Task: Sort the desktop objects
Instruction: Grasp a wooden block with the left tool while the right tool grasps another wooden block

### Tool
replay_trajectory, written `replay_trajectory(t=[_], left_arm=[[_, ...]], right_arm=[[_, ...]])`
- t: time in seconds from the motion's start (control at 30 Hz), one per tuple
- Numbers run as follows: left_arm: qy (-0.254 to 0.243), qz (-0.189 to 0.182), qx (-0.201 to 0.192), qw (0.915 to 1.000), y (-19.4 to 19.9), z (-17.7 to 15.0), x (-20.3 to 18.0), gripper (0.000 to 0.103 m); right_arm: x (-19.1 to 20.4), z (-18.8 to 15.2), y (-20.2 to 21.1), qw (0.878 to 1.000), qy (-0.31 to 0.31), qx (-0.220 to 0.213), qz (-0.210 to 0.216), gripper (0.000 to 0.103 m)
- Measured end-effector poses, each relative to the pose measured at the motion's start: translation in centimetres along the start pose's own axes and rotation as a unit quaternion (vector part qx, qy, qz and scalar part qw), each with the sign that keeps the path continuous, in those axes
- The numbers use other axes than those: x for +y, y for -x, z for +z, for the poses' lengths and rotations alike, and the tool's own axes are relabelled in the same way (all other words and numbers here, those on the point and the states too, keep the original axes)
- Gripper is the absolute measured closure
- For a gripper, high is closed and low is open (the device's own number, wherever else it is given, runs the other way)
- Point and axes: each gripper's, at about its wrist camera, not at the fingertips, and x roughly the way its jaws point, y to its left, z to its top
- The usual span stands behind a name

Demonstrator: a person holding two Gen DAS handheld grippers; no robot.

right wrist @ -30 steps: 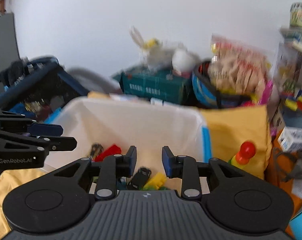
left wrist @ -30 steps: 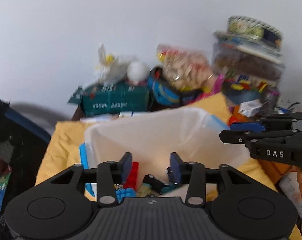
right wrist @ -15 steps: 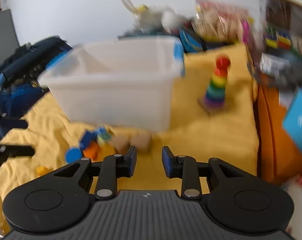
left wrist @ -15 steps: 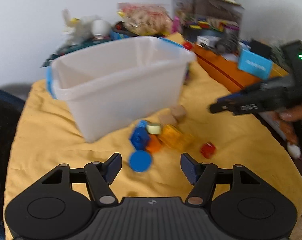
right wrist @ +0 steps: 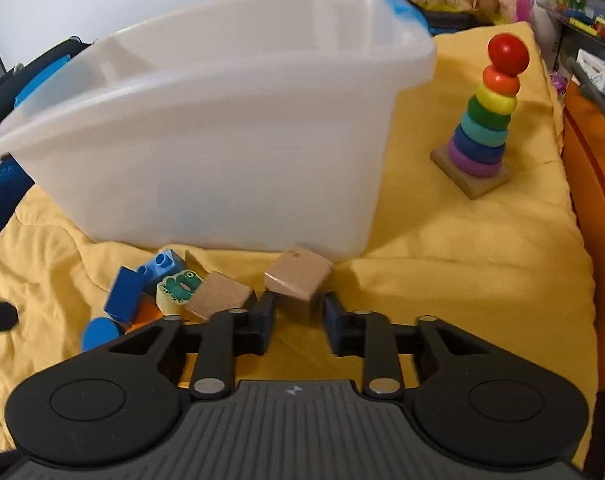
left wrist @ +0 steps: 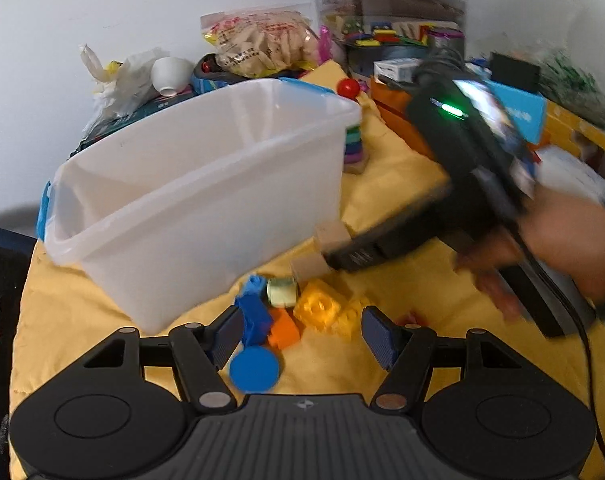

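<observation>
Right wrist view: right tool (right wrist: pixel 296 322) closing around a wooden cube (right wrist: pixel 298 280), no readable writing; left tool (left wrist: pixel 298 334) released.

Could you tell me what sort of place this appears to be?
Probably a home play corner: a yellow cloth with toy blocks, a ring stacker, a plastic bin, and cluttered toy boxes behind.

No legible text anywhere (snack bag (left wrist: pixel 262 46) print blurred)
</observation>
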Motion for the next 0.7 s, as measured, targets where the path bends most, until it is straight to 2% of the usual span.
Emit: replay_trajectory(t=[0.07,0.1,0.13,0.2,0.23,0.37,0.4,0.43,0.47,0.6,0.7], left_arm=[[0.023,-0.01,-0.003,0.9997,-1.3,1.1,0.0,0.034],[0.034,-0.018,-0.002,0.9992,-2.1,1.7,0.0,0.035],[0.039,-0.023,0.003,0.999,-3.0,2.1,-0.2,0.041],[0.031,-0.018,0.02,0.9992,-5.1,2.8,-1.0,0.047],[0.03,-0.013,0.025,0.9992,-5.8,2.9,-1.3,0.047],[0.044,0.011,0.06,0.9972,-9.5,3.1,-1.3,0.047],[0.043,0.014,0.069,0.9966,-10.2,3.0,-1.3,0.052],[0.041,0.013,0.07,0.9966,-10.4,2.8,-1.3,0.065],[0.043,0.007,0.071,0.9965,-10.5,2.7,-1.2,0.068],[0.065,-0.009,0.068,0.9955,-9.0,2.4,-0.4,0.069],[0.062,-0.008,0.054,0.9966,-6.6,2.2,0.1,0.07]], right_arm=[[-0.6,-0.5,0.7,1.0,-0.005,-0.008,0.002,0.092],[-1.0,-0.7,1.3,1.0,-0.007,-0.014,-0.001,0.093],[-1.4,-1.0,2.1,1.0,-0.01,-0.02,-0.004,0.093],[-2.3,-1.7,3.7,1.0,-0.011,-0.026,-0.01,0.093],[-2.8,-2.2,4.4,0.999,-0.013,-0.026,-0.014,0.093],[-4.3,-3.8,6.1,0.999,-0.028,-0.024,-0.014,0.091],[-4.5,-4.1,6.3,0.999,-0.029,-0.025,-0.019,0.091],[-4.6,-4.4,6.5,0.999,-0.031,-0.025,-0.021,0.09],[-4.8,-4.6,6.7,0.999,-0.035,-0.025,-0.02,0.088],[-4.9,-4.5,6.2,0.999,-0.039,-0.03,-0.012,0.084],[-3.6,-3.2,5.2,0.999,-0.029,-0.046,0.0,0.075]])
